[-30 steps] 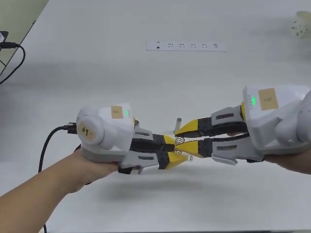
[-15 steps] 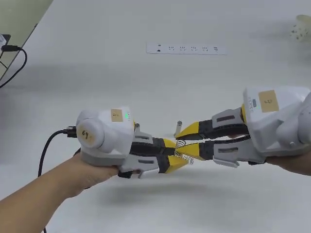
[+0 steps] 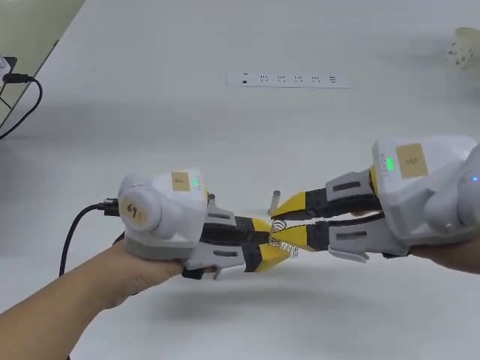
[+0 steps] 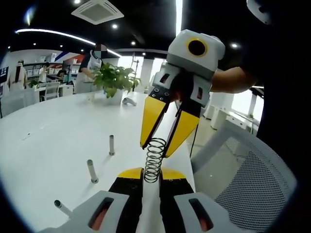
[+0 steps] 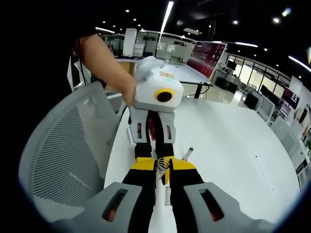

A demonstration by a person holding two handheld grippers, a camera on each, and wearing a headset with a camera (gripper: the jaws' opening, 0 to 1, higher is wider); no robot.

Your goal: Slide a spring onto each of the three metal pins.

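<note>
A small metal spring (image 3: pixel 278 223) stands between the two grippers' yellow tips, above the white table (image 3: pixel 225 135). My left gripper (image 3: pixel 274 238) is shut on its lower end; in the left gripper view the spring (image 4: pixel 154 160) rises from those jaws (image 4: pixel 151 175). My right gripper (image 3: pixel 283 222) comes in from the right, and its fingers (image 4: pixel 148 121) close on the spring's top. Three upright metal pins (image 4: pixel 112 144) (image 4: pixel 91 171) (image 4: pixel 60 206) stand bare on the table. One pin (image 3: pixel 274 201) shows just behind the tips. A second spring (image 5: pixel 167 194) lies below my right gripper (image 5: pixel 163 167).
A white power strip (image 3: pixel 287 78) lies at the far side of the table. A black cable (image 3: pixel 75 225) trails from the left gripper. A grey mesh chair (image 5: pixel 63 155) sits at the near edge. A potted plant (image 4: pixel 114 80) stands farther along the table.
The grippers stay tip to tip on the spring. The whole picture has shifted slightly with the head.
</note>
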